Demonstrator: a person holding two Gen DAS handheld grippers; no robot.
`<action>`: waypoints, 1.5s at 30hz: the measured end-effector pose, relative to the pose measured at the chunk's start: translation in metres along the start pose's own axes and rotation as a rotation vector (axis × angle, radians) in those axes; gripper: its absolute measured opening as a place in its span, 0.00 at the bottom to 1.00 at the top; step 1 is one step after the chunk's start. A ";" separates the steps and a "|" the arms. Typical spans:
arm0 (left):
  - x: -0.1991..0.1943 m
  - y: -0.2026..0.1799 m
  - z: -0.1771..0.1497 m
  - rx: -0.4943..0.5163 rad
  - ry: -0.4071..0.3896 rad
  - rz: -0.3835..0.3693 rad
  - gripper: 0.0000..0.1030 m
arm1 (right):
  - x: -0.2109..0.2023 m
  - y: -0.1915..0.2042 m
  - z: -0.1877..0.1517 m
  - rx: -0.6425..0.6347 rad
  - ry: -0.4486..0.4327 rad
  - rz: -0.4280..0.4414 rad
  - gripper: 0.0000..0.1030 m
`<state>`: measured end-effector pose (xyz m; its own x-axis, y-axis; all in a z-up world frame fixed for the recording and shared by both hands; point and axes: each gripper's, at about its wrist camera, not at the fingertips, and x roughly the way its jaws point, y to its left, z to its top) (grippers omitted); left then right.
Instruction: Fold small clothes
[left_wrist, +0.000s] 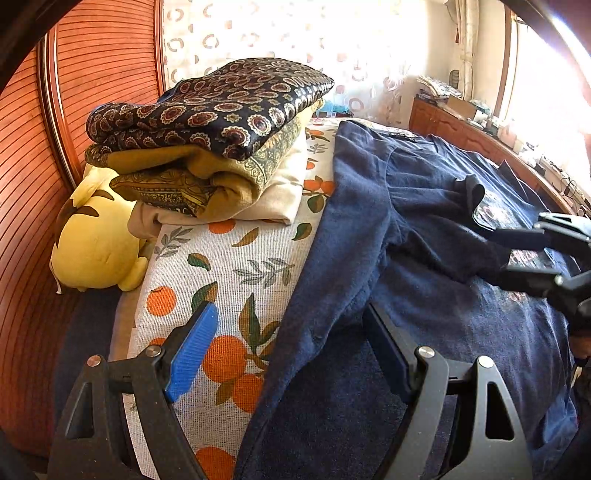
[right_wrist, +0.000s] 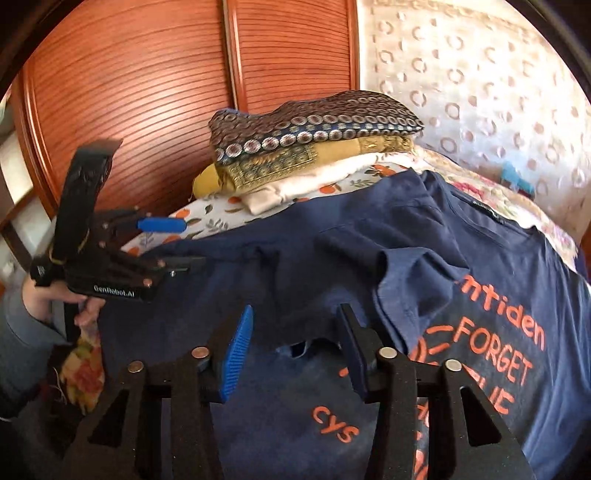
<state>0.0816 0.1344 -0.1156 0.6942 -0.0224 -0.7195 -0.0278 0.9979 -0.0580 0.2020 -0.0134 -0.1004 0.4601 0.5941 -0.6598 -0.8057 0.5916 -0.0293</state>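
Observation:
A navy T-shirt (left_wrist: 424, 229) with orange lettering lies spread on the bed, one sleeve folded in over its body; it also shows in the right wrist view (right_wrist: 295, 258). My left gripper (left_wrist: 291, 332) is open and empty, just above the shirt's left edge; it also shows in the right wrist view (right_wrist: 184, 243). My right gripper (right_wrist: 291, 332) is open and empty, low over the shirt's middle near a folded hem; it also shows at the right of the left wrist view (left_wrist: 517, 254).
A stack of folded patterned cloths (left_wrist: 214, 140) sits at the bed's far left on an orange-print sheet (left_wrist: 221, 266). A yellow plush toy (left_wrist: 96, 243) lies beside a slatted wooden door (left_wrist: 103, 66). A curtain (right_wrist: 480, 92) and a cluttered sideboard (left_wrist: 461, 122) stand behind.

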 end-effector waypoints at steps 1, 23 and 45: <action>0.000 0.000 0.000 -0.001 -0.001 -0.001 0.79 | 0.003 0.001 0.001 -0.007 0.007 0.003 0.43; -0.006 0.015 0.000 -0.089 -0.025 0.125 0.79 | -0.041 -0.027 0.006 0.062 -0.024 -0.026 0.37; -0.001 0.009 0.000 -0.052 0.005 0.093 0.79 | -0.003 -0.016 0.014 0.059 0.024 -0.217 0.06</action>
<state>0.0808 0.1438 -0.1157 0.6833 0.0694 -0.7268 -0.1290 0.9913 -0.0267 0.2183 -0.0167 -0.0870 0.6105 0.4371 -0.6605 -0.6655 0.7352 -0.1287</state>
